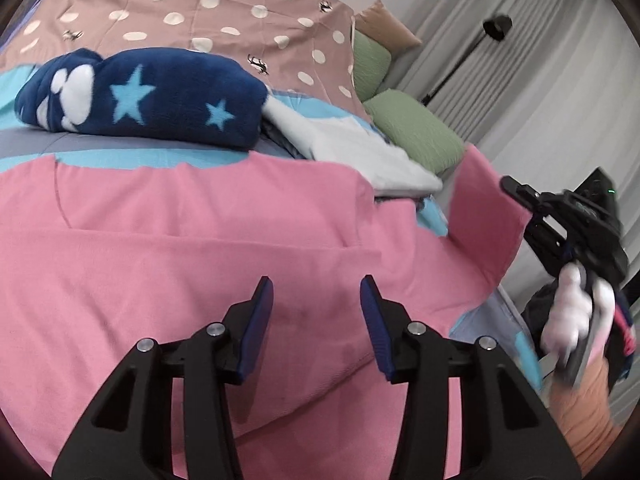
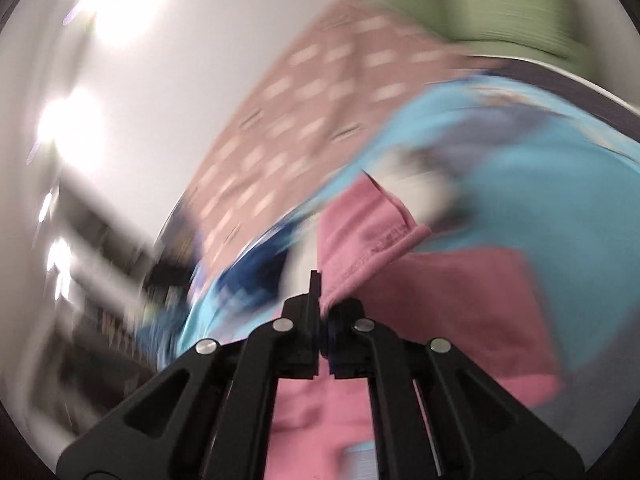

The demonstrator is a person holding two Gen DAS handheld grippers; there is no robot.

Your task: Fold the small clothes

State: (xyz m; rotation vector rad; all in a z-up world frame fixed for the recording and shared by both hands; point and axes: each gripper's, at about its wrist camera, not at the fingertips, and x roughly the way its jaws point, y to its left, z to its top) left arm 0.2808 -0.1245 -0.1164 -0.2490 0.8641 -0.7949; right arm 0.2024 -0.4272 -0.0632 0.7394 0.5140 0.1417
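1. The pink garment (image 1: 192, 264) lies spread over the bed (image 1: 120, 160), filling the ground in front of the navy star blanket (image 1: 152, 96). Its near part is already doubled over, with a straight folded edge running across below the blanket.

2. It looks like thin, soft knit: light, limp, with no stiffness to hold a shape. I judge it will droop from any held point and slide easily over the bedding, so a fold needs laying down, not dropping.

3. The best holds are hemmed edges and corners, where the doubled, stitched cloth gives the pads something to bite. A pinch in the middle would only raise a tent.

4. The right gripper (image 2: 320, 292) has its fingers together, clamped on a hemmed corner of the garment, which fans out from the tips towards the blanket.

5. The left gripper (image 1: 316, 320) has its fingers apart, poised over the garment's near part with nothing between them.

6. The left view alone shows the whole layout: the blanket, a white folded piece (image 1: 360, 148) just right of it, green pillows (image 1: 416, 132) further right, the dotted cover (image 1: 220, 12) behind, and the right gripper from outside, lifting the garment's right edge clear of the bed.

7. The right view, badly blurred, alone shows the grip itself: the stitched hem pinched between the pads.
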